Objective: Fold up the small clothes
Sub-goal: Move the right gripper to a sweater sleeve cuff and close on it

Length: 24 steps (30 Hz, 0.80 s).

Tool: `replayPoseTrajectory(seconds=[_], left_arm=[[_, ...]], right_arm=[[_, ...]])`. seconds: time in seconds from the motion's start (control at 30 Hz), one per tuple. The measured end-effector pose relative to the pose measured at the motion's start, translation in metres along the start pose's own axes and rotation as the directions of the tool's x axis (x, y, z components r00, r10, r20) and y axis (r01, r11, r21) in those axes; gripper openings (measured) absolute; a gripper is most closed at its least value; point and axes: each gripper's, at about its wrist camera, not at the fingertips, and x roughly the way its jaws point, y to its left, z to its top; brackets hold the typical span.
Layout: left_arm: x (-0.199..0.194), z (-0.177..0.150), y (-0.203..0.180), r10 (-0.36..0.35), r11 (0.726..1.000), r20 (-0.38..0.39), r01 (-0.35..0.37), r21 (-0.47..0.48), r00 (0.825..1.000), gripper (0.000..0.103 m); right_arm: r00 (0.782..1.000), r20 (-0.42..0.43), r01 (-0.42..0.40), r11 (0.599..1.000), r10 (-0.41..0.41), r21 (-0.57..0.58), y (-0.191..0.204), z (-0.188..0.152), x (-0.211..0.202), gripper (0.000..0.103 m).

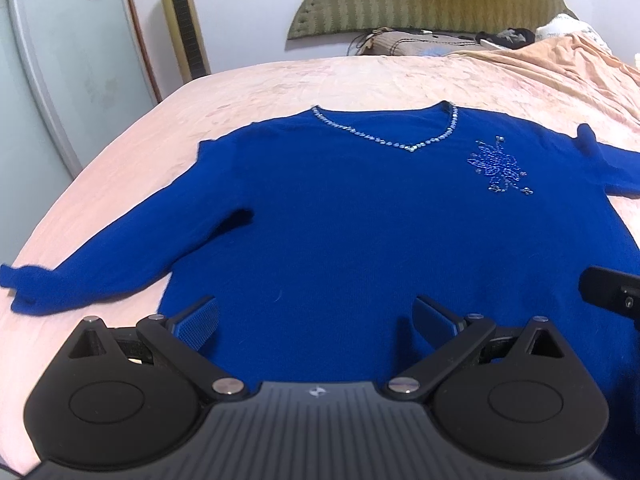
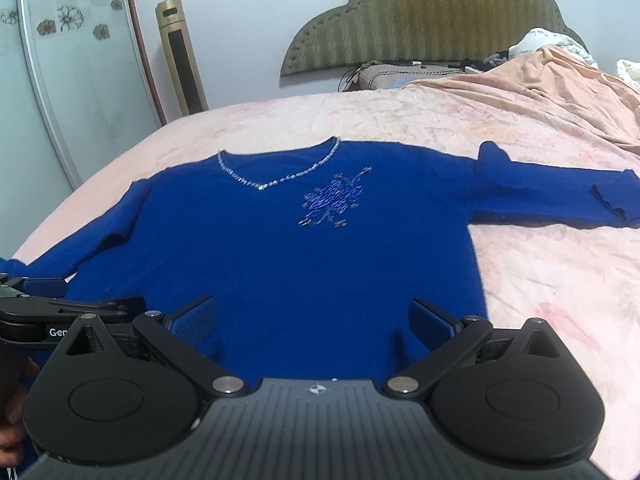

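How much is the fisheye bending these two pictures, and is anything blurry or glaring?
Left wrist view: the bed edge bows strongly, corners vignette dark, the sweater is sharp and the sequin flower glints mildly. Right wrist view: same curvature, the wardrobe door bends, soft even light, no harsh glare, faint shadows under the open fingers.

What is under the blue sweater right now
The blue sweater lies flat, front up, on a pink bedspread, which shows all around it. Whatever lies directly beneath the fabric is covered. Both tools, left and right, hover open near its hem.
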Motion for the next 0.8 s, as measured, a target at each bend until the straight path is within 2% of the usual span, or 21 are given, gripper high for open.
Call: replayPoseTrajectory(seconds=[0.1,0.17,0.23,0.27,0.33,0.4,0.53,0.67,0.73,0.8], left_arm=[[0.004,0.007,-0.009,-0.015,1.000,0.010,0.015,0.017,1.000,0.103],[0.007,0.013,-0.018,-0.021,0.999,0.022,0.020,0.037,1.000,0.103],[0.010,0.019,-0.027,-0.026,0.998,0.034,0.024,0.062,0.999,0.103],[0.011,0.022,-0.032,-0.030,0.997,0.040,0.027,0.076,0.999,0.103],[0.015,0.026,-0.041,-0.040,0.994,0.045,0.036,0.100,0.998,0.103],[0.019,0.029,-0.050,-0.056,0.992,0.046,0.050,0.118,0.997,0.103],[0.022,0.031,-0.061,-0.092,0.987,0.048,0.085,0.140,0.995,0.103],[0.027,0.033,-0.070,-0.101,0.982,0.049,0.092,0.163,0.994,0.103],[0.029,0.035,-0.072,-0.108,0.981,0.043,0.099,0.166,0.993,0.103],[0.031,0.036,-0.072,-0.111,0.980,0.038,0.103,0.168,0.993,0.103]], right_arm=[[0.999,0.036,0.026,1.000,-0.025,-0.003,-0.012,0.002,0.002,0.103],[0.993,0.116,0.016,1.000,-0.016,0.001,-0.027,0.004,-0.004,0.103],[0.978,0.206,0.016,1.000,-0.014,-0.008,-0.039,0.004,-0.013,0.103],[0.977,0.212,0.036,0.999,-0.029,-0.030,-0.045,0.006,-0.013,0.103],[0.983,0.163,0.089,0.995,-0.080,-0.053,-0.059,0.012,-0.007,0.103],[0.975,0.140,0.184,0.982,-0.175,-0.049,-0.082,0.017,0.000,0.103],[0.921,0.136,0.373,0.927,-0.365,-0.038,-0.141,0.030,0.012,0.103],[0.877,0.127,0.466,0.885,-0.463,0.002,-0.202,0.043,0.028,0.094],[0.867,0.101,0.489,0.872,-0.488,0.013,-0.227,0.047,0.042,0.087],[0.858,0.068,0.509,0.861,-0.508,0.012,-0.248,0.050,0.059,0.086]])
